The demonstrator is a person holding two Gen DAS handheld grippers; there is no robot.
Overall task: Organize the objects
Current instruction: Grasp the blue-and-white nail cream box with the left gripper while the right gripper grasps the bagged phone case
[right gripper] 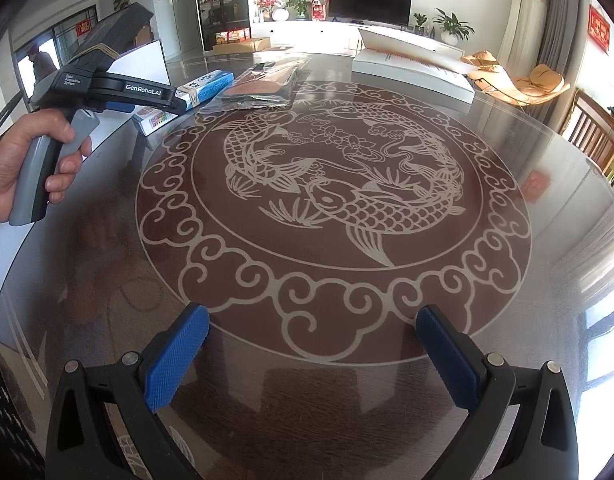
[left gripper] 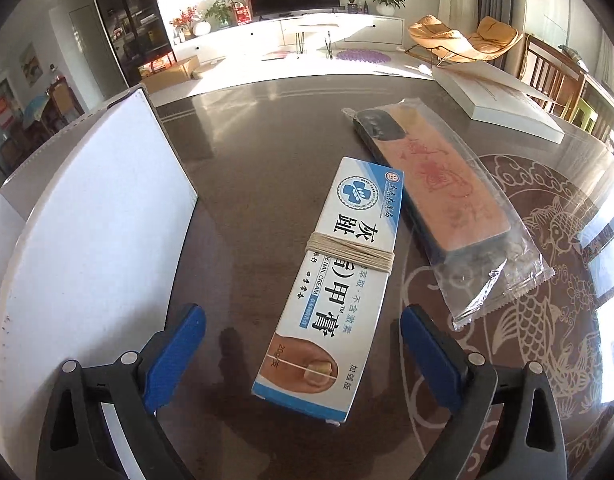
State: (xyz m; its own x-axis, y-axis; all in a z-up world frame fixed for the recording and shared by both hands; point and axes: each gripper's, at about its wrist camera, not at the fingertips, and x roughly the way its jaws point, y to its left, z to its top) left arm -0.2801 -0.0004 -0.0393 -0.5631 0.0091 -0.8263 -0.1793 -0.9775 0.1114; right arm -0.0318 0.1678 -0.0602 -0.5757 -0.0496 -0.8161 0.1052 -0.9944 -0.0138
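Left wrist | box (left gripper: pixel 331 280) reads "NAIL CREAM" | right wrist: "GenRobot.AI"

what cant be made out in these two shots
- Left wrist view: the white storage box runs off the left edge; its inside is hidden by its own wall.
- Left wrist view: the peach item inside the clear plastic packet is blurred by glare.
- Right wrist view: the blue and white nail cream carton is partly hidden by the left gripper, its print too small.
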